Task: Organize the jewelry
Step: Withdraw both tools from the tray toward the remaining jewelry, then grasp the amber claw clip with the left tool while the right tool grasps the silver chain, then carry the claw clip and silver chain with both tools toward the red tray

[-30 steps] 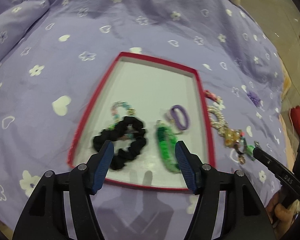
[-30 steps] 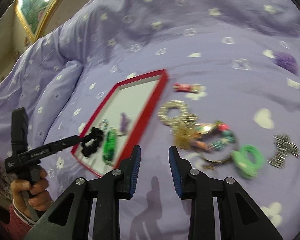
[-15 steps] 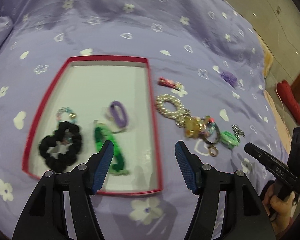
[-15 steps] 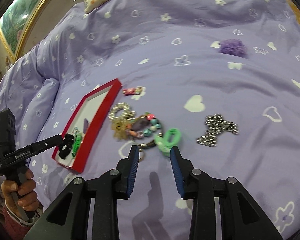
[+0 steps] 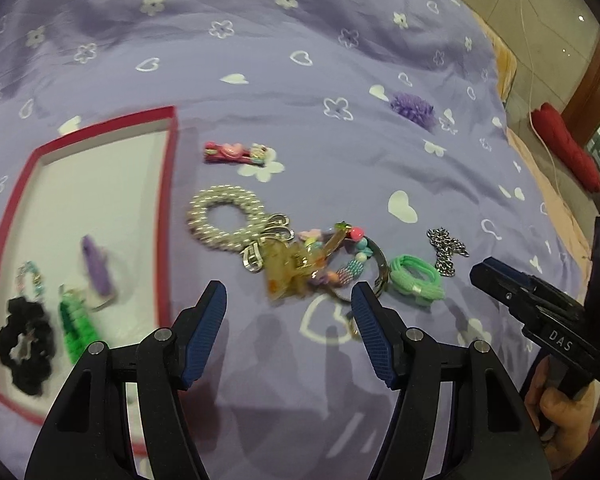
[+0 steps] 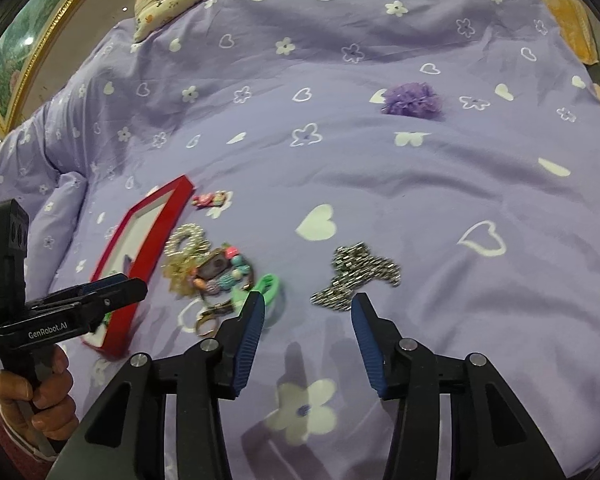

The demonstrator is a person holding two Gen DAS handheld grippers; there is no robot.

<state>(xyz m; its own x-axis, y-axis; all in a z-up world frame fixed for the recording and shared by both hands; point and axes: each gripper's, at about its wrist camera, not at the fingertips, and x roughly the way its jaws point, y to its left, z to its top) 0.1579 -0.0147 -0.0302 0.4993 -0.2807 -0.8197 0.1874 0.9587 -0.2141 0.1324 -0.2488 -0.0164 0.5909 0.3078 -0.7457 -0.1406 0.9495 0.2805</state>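
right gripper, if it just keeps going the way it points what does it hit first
Probably the silver chain piece: it lies just beyond the opening, empty jaws of the right gripper, slightly toward the right finger. The green hair tie sits off by the left finger. Depth is hard to judge.

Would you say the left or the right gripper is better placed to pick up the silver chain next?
Right, probably. The right gripper, jaws opening and empty, points almost straight at the silver chain. The left gripper is open over the keychain cluster, with the chain off to its side.
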